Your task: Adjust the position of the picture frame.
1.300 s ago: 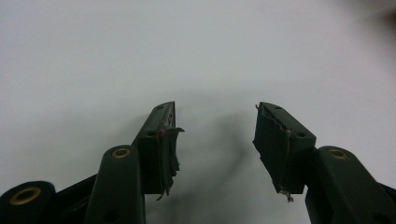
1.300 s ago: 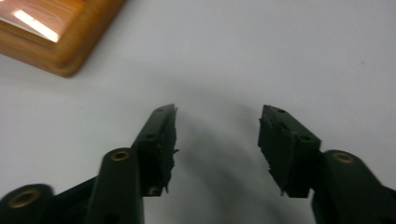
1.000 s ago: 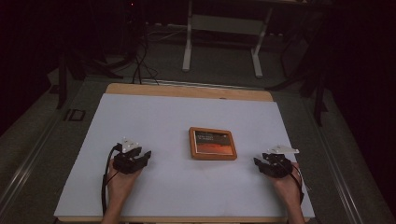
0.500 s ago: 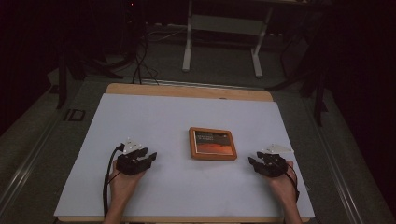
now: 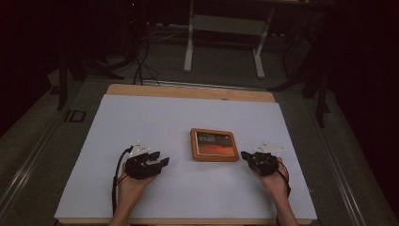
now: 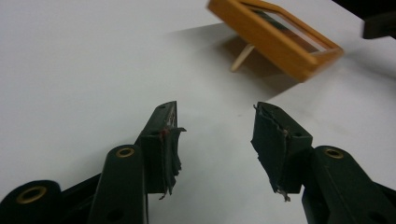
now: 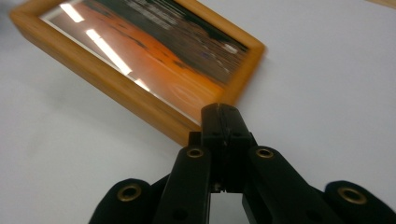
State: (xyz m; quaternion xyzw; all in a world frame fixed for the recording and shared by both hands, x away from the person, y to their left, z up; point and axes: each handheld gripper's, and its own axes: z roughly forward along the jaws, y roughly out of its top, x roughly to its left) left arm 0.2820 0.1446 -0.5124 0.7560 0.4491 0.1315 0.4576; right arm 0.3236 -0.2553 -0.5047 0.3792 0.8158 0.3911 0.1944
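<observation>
Both grippers edged toward the frame (image 5: 214, 144); left gripper (image 6: 215, 135) spread, right gripper (image 7: 223, 112) pressed together (empty).

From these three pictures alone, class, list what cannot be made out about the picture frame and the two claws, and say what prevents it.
- Picture frame: its print is too small in the high view and blurred in the right gripper view.
- Its far corner: cut off by the top edge in the left gripper view.
- Right claw: whether its shut tips touch the frame is unclear; they overlap its edge.
- Left claw: open; its torn pad material is unidentifiable.

An orange-brown wooden picture frame (image 5: 214, 144) with an orange-and-dark picture lies on a white table (image 5: 141, 117); both grippers are black.
</observation>
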